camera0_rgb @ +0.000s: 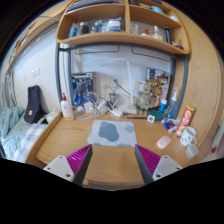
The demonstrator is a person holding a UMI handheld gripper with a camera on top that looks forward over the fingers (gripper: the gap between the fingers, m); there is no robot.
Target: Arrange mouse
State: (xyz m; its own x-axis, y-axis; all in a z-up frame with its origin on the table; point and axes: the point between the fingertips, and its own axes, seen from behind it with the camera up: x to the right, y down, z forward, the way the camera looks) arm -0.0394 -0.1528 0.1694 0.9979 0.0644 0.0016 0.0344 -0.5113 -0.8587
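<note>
Dark and small, the mouse [110, 129] lies on a pale mouse mat [111, 132] in the middle of the wooden bench [60, 140], straight ahead of the tongs [111, 164] and well beyond their tips. The tongs are open and hold nothing, with bare bench between the fingers [80, 160]. The mouse looks too small to tell its long way; bottles and cups [186, 135] stand off to the mat's right.

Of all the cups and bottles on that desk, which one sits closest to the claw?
The pink cup, just ahead of the claw's right finger. The white bottle and the other containers stand farther back, toward the wall. The claw is open and holds nothing.
</note>
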